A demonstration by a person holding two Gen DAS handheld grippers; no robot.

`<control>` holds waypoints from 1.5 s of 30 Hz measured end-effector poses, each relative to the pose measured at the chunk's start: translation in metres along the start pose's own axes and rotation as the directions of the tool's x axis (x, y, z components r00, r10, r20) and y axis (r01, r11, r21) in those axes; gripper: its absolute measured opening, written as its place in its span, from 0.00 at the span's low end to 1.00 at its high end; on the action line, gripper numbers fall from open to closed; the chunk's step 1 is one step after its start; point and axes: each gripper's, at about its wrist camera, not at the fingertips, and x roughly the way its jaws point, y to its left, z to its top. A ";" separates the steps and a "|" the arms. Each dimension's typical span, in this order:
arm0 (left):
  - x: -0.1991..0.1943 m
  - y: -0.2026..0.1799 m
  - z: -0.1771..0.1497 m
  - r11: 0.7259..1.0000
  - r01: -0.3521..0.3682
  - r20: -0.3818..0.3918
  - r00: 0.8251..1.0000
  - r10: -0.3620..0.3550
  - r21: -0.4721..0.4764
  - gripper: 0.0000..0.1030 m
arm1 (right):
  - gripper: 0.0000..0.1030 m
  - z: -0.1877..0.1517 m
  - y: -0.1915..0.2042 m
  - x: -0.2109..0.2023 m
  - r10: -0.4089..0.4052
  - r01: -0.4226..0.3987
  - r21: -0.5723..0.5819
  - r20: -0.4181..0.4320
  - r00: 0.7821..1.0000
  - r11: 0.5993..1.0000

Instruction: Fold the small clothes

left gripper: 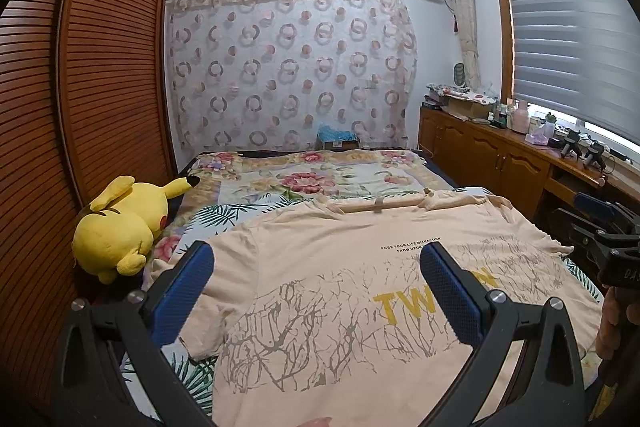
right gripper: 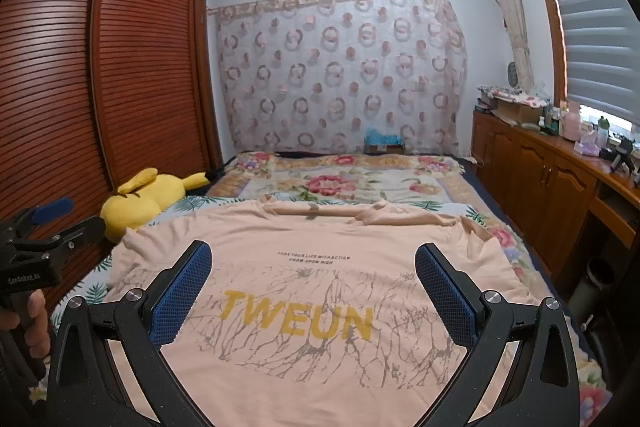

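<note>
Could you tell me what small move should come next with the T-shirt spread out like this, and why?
Probably bring the left gripper down onto the T-shirt's left sleeve and close on its edge. The peach T-shirt lies flat, print up, unfolded on the floral bedspread, and both the left and the right gripper are open above it, holding nothing, so a side fold looks like the natural start.

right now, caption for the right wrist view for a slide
Open right tongs above a peach tee spread flat on the bed.

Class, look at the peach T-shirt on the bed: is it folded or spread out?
Spread out. The T-shirt lies flat, print up, both sleeves out.
</note>
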 end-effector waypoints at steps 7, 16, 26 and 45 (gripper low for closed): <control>0.000 0.001 0.000 1.000 0.002 0.001 1.000 -0.002 0.001 1.00 | 1.00 -0.001 0.003 0.001 -0.011 0.011 0.000 0.000 1.000 1.000; -0.002 0.001 0.001 1.000 -0.001 0.005 1.000 0.001 0.001 1.00 | 1.00 -0.001 0.002 0.000 -0.008 0.008 0.001 0.000 1.000 1.000; -0.003 0.001 0.001 1.000 0.001 0.006 1.000 -0.001 0.000 1.00 | 1.00 0.001 0.003 0.000 -0.006 0.006 0.001 0.002 1.000 1.000; -0.002 0.002 0.001 1.000 0.001 0.007 1.000 -0.001 0.001 1.00 | 1.00 0.003 0.001 -0.003 -0.004 0.004 0.000 0.007 1.000 1.000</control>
